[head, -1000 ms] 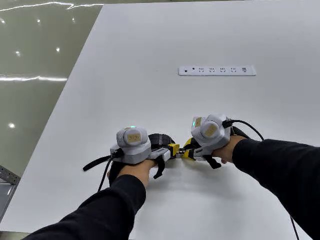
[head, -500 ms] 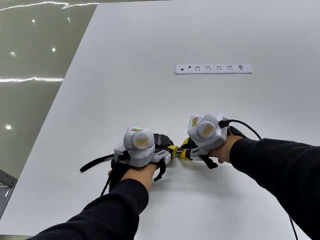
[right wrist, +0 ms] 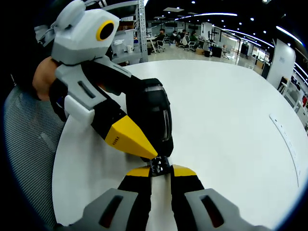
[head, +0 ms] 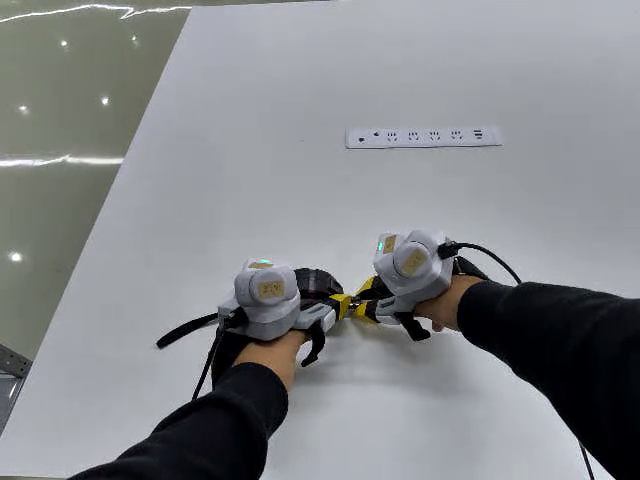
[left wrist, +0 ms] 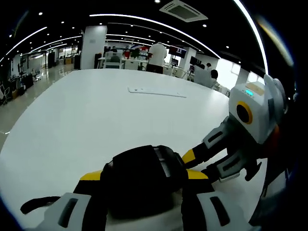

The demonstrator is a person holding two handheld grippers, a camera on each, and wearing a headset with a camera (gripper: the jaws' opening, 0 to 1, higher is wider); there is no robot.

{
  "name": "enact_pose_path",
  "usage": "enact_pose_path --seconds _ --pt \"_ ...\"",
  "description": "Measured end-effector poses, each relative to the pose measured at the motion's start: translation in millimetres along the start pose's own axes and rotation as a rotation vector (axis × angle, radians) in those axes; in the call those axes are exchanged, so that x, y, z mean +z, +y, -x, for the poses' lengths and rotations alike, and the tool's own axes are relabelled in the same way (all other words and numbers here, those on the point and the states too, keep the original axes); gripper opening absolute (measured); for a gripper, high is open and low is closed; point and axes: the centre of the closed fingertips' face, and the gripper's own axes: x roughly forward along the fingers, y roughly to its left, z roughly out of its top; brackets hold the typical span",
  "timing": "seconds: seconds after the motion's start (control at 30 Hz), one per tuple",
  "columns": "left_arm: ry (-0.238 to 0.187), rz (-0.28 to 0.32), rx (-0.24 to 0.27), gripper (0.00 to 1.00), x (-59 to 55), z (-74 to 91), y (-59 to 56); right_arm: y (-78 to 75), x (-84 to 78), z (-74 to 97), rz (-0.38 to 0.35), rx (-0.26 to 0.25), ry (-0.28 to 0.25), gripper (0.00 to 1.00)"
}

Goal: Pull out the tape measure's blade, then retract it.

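Observation:
The black tape measure (head: 318,284) rests on the white table (head: 300,180) between the two hand-held grippers. My left gripper (head: 332,302) is shut on its body, and the case (left wrist: 144,180) sits between the yellow-tipped fingers (left wrist: 91,175). My right gripper (head: 364,300) comes in from the right, tip to tip with the left one. In the right gripper view, the right gripper (right wrist: 161,171) is shut on the small hook tab (right wrist: 159,165) at the mouth of the tape measure (right wrist: 156,113). No length of blade shows between the case and the tab.
A white power strip (head: 422,137) lies flat farther back on the table. The table's left edge (head: 130,160) drops to a glossy floor. A black cable (head: 490,255) trails from the right gripper. People and desks stand far behind the table (left wrist: 156,53).
The head camera shifted slightly. Both grippers stay together at the tape measure, with only a small wobble of the left one.

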Motion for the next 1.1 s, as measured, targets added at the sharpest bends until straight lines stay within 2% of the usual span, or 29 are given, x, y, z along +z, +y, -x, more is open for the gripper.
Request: enact_pose_path --seconds 0.03,0.07,0.13,0.53,0.7,0.83,1.1 --pt "0.003 -0.006 -0.003 0.58 -0.4 0.0 -0.6 0.8 2.6 -2.3 -0.001 0.002 -0.003 0.1" --pt "0.003 -0.008 -0.004 0.58 -0.4 0.3 -0.6 0.3 1.4 -1.0 0.036 0.005 0.01 0.09" --pt "0.002 -0.005 -0.004 0.59 -0.1 0.1 -0.7 -0.7 1.2 1.5 0.002 0.016 -0.001 0.09" --pt "0.002 -0.002 -0.011 0.59 0.0 0.2 -1.0 0.9 0.9 0.2 0.031 0.013 0.008 0.1" --pt "0.003 0.002 -0.025 0.59 0.1 -0.1 -0.7 1.6 0.0 0.6 0.022 0.012 0.013 0.11" --pt "0.003 0.001 -0.028 0.59 -0.3 0.3 -1.2 2.4 0.3 0.2 0.053 0.014 0.015 0.11" --pt "0.006 -0.002 -0.035 0.59 0.0 -0.7 -1.3 3.7 0.9 -1.9 0.061 0.048 0.013 0.1"
